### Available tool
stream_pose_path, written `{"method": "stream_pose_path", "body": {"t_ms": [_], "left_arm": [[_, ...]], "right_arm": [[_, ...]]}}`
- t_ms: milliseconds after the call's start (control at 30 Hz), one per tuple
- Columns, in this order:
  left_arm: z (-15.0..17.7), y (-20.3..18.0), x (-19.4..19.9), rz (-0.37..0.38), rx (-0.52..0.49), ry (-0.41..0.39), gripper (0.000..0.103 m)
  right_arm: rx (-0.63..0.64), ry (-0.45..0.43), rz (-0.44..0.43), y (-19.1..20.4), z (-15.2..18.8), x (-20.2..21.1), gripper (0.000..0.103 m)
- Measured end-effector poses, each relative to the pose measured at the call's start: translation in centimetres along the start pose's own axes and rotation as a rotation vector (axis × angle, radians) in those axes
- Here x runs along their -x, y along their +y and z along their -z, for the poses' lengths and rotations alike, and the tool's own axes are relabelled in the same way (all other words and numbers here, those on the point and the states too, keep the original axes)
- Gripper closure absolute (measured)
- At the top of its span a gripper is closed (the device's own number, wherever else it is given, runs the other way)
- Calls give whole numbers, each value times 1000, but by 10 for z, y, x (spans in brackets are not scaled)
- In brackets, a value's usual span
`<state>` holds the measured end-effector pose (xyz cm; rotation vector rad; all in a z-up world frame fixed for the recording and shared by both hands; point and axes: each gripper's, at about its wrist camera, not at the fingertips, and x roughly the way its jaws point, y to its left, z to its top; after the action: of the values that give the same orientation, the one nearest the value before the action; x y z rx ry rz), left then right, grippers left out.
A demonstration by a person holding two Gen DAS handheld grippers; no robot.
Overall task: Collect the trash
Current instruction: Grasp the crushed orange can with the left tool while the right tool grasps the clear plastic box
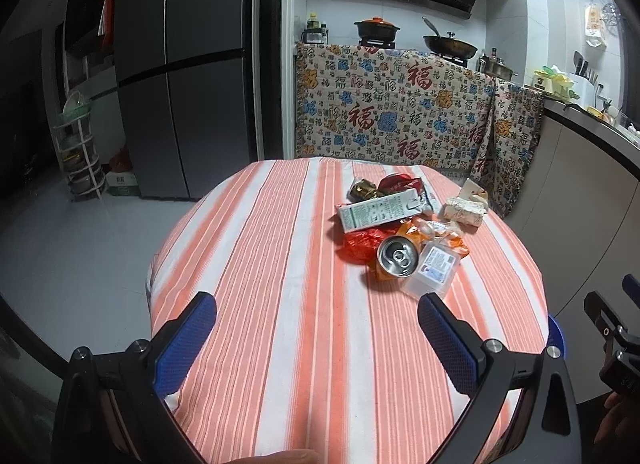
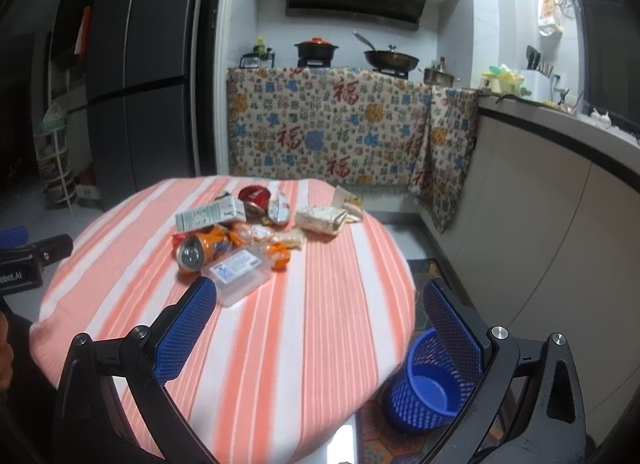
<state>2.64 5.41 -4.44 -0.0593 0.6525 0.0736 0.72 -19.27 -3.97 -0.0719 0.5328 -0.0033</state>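
A heap of trash lies on the far right part of the round striped table (image 1: 260, 304): an orange drink can (image 1: 398, 257) on its side, a clear plastic box (image 1: 432, 270), a flattened milk carton (image 1: 378, 211), a red wrapper (image 1: 360, 242) and a crumpled paper bag (image 1: 462, 210). My left gripper (image 1: 316, 314) hovers open over the near table, short of the heap. My right gripper (image 2: 316, 304) is open too, with the clear box (image 2: 238, 274) just beyond its left finger (image 2: 186, 328) and the can (image 2: 196, 252) behind it. A blue mesh bin (image 2: 424, 384) stands on the floor.
A dark fridge (image 1: 180, 72) stands at the back left with a white rack (image 1: 80, 152) beside it. A patterned cloth (image 1: 392, 112) hangs over the stove counter behind the table. A counter (image 2: 560, 184) runs along the right. The right gripper (image 1: 612, 328) shows at the left view's edge.
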Motion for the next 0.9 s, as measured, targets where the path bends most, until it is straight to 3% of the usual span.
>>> {"method": "stream_pose_path", "body": {"t_ms": [200, 500, 700, 900], "left_arm": [[3, 9, -12, -6, 9, 27, 1], [11, 16, -23, -19, 6, 61, 1], [15, 21, -34, -34, 12, 86, 1], [21, 17, -52, -36, 2, 130, 1]], "right_arm": [[43, 55, -36, 20, 14, -43, 0], [-14, 325, -193, 74, 22, -162, 0], [-61, 437, -132, 102, 22, -220, 0], [-122, 425, -85, 106, 12, -235, 0]]}}
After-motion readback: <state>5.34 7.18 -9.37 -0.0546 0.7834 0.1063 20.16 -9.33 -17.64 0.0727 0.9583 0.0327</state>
